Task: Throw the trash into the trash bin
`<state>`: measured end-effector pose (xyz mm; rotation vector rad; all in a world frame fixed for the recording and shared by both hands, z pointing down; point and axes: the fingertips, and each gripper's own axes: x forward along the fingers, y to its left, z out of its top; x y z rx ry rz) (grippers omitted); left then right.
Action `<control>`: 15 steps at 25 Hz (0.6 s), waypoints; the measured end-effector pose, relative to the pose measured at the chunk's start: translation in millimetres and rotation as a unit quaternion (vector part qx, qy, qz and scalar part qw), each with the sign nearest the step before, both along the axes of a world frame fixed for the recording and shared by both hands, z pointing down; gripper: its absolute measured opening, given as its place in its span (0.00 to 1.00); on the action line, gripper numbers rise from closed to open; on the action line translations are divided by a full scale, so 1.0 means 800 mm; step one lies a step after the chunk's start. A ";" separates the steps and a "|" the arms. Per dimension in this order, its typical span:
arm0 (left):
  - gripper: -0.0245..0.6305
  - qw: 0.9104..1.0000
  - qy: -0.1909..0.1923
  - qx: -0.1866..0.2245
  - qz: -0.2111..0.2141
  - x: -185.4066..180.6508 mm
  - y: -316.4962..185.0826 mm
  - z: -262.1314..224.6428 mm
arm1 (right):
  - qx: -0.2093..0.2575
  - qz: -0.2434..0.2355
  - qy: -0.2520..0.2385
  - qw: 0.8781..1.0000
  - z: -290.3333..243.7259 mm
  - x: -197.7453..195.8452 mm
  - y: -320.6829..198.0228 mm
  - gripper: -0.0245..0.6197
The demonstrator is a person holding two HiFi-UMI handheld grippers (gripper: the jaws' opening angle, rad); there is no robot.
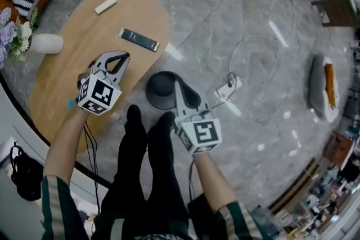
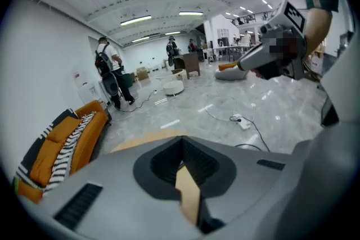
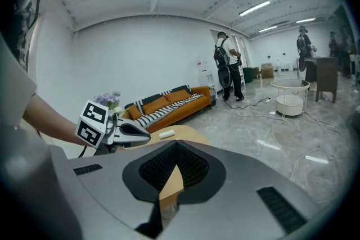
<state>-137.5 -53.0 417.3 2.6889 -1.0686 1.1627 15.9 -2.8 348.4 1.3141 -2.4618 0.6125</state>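
A black round trash bin [image 1: 157,90] stands on the grey floor beside the oval wooden table [image 1: 67,81]. On the table lie a small white block [image 1: 106,5] [image 3: 166,133] and a flat dark bar [image 1: 139,39]. My left gripper [image 1: 124,55] [image 2: 181,141] hovers over the table's near part, jaws shut and empty, short of the dark bar. My right gripper [image 1: 177,83] [image 3: 176,146] hangs over the bin's right side, jaws together with nothing between them. In each gripper view I see the other gripper, the left one [image 3: 143,133] and the right one [image 2: 243,64].
A white vase with flowers [image 1: 46,43] stands at the table's left end. An orange sofa with striped cushions [image 3: 169,103] is beyond it. A power strip with cable [image 1: 229,87] lies right of the bin. My black-clad legs [image 1: 140,166] stand by the bin. People [image 2: 108,73] stand far off.
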 end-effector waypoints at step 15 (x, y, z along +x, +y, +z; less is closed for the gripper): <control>0.34 0.956 -0.215 -0.012 0.198 -0.019 -0.066 0.167 | -0.069 0.013 0.006 0.998 0.156 0.008 0.054 0.04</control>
